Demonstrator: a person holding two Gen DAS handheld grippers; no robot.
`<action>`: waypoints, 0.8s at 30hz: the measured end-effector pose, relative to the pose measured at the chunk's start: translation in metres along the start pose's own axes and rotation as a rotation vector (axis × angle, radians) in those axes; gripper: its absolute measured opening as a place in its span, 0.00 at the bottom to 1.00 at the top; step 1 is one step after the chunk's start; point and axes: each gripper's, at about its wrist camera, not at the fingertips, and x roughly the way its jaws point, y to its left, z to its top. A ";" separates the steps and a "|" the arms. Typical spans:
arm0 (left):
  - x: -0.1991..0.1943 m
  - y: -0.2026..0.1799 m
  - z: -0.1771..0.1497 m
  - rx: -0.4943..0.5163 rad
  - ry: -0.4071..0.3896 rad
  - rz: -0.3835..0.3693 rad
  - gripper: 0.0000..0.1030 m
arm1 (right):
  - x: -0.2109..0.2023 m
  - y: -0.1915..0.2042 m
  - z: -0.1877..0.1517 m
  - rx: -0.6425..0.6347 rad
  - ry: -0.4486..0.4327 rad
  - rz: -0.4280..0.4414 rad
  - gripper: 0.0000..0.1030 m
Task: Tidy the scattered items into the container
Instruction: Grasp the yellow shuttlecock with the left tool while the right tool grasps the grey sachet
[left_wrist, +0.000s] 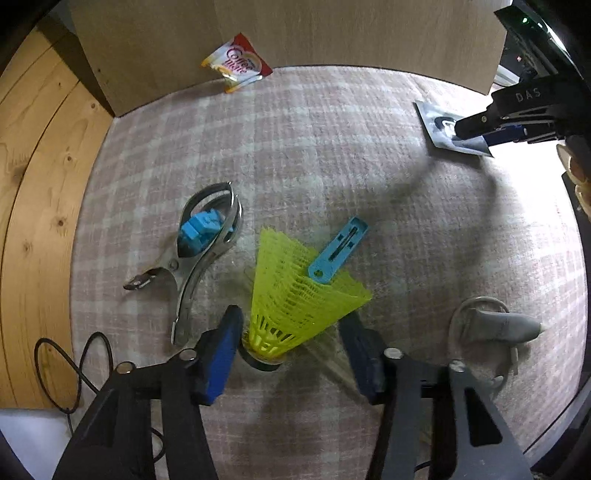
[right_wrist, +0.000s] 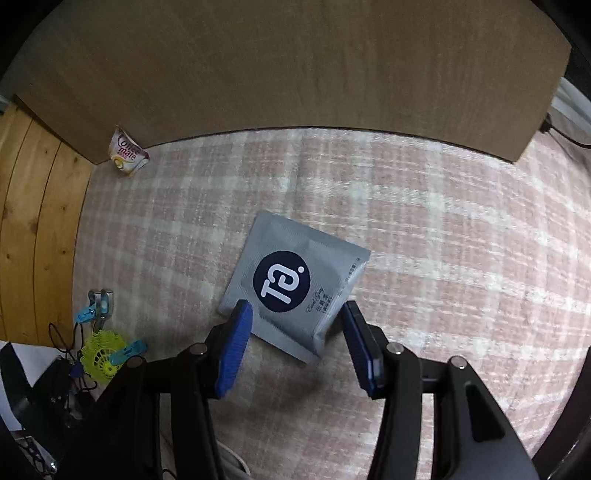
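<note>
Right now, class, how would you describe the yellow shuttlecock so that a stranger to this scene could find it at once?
Start from the pink checked cloth covering the table. Near its front edge, between the left gripper's blue pads, lies the shuttlecock, right of a metal clamp. It is the only neon-yellow thing: a netted plastic cone with a blue clip lying across its wide end.

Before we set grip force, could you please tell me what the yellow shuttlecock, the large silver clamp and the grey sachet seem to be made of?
Yellow shuttlecock: moulded plastic, judging by its stiff mesh skirt.
Large silver clamp: bare metal, with shiny reflections.
Grey sachet: probably matte foil or plastic film, creased with crimped edges.
</note>
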 end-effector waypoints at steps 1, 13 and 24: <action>0.000 0.001 -0.001 -0.008 -0.001 -0.006 0.42 | 0.000 0.001 0.000 -0.002 -0.001 -0.003 0.36; -0.013 0.001 -0.021 -0.039 0.008 -0.040 0.24 | -0.008 0.001 -0.012 -0.003 -0.034 0.026 0.09; -0.053 -0.049 -0.055 -0.049 -0.024 -0.071 0.24 | -0.044 -0.022 -0.056 0.003 -0.075 0.048 0.07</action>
